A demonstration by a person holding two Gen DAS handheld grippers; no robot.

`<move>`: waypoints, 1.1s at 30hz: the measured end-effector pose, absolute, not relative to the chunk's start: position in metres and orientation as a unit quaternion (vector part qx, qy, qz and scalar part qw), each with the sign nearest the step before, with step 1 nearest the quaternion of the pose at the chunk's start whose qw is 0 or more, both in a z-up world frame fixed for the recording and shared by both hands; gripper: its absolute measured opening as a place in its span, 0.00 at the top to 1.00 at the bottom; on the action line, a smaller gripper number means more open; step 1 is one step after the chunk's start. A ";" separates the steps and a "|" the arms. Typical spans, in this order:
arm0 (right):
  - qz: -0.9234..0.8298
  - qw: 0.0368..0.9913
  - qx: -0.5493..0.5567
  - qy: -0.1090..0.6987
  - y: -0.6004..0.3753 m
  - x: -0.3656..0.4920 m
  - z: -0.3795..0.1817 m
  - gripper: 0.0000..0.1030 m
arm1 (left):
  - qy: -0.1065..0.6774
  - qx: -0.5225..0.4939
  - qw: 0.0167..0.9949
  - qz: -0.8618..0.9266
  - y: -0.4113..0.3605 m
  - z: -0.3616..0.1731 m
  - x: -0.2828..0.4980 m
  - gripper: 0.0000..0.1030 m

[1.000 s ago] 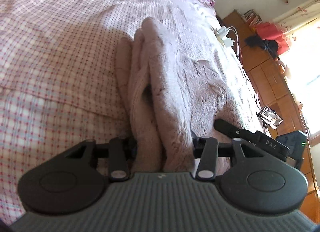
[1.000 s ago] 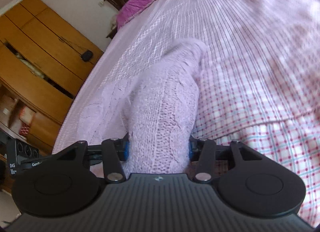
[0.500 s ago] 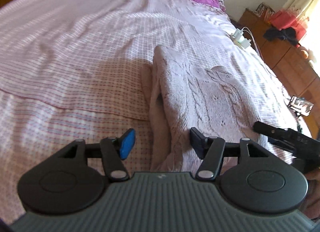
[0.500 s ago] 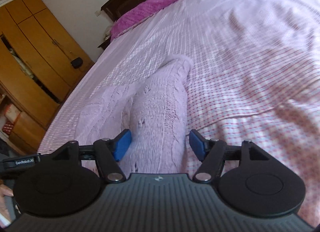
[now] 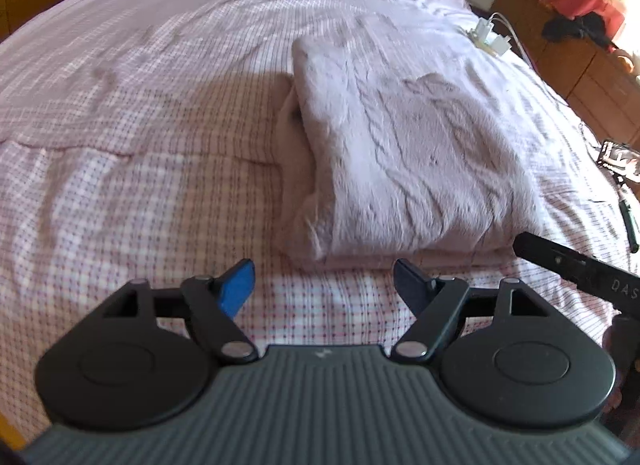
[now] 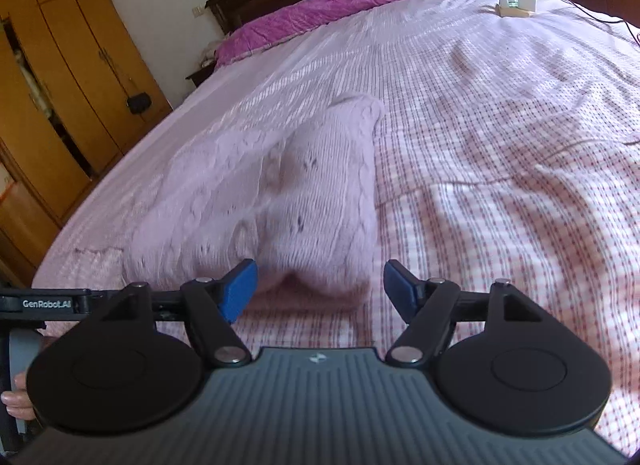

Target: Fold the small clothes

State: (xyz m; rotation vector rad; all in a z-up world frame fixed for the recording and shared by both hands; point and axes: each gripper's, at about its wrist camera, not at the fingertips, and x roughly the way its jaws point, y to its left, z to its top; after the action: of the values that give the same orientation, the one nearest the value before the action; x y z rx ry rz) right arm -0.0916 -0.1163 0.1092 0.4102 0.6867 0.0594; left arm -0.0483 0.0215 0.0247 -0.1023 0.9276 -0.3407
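Note:
A pale lilac cable-knit sweater (image 5: 408,153) lies folded into a flat block on the checked bedspread (image 5: 132,169). In the right wrist view the same sweater (image 6: 304,201) shows a thick folded edge toward me. My left gripper (image 5: 324,285) hangs just short of the sweater's near edge, its jaws still opening, with only bedspread between the blue pads. My right gripper (image 6: 318,289) is pulled back from the fold, its jaws also opening, and the pads do not touch the knit.
A white charger block with cables (image 5: 490,35) lies on the bed's far right. A purple pillow (image 6: 344,13) and a dark headboard sit at the head. Wooden wardrobes (image 6: 60,77) stand left, a wooden dresser (image 5: 580,61) right. The other gripper's black body (image 5: 576,265) juts in at right.
Both grippers let go of the sweater's folded edges, widened, and drew back and up. The sweater dropped flat onto the bed as a folded block.

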 end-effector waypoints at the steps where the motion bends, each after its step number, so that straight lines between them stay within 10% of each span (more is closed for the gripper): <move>1: 0.028 0.920 0.198 0.336 -0.114 -0.093 0.107 0.25 | 0.449 -0.052 0.878 -0.159 0.020 0.022 -0.050 0.25; 33: 0.019 0.913 0.166 0.372 -0.094 -0.072 0.074 0.13 | 0.455 0.012 0.884 -0.108 -0.012 0.000 -0.055 0.24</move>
State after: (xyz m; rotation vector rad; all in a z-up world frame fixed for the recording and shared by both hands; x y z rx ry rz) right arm -0.0720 -0.0936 0.0738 0.3421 0.7674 0.0384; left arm -0.0547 -0.0117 0.0002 0.0253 0.9479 -0.2244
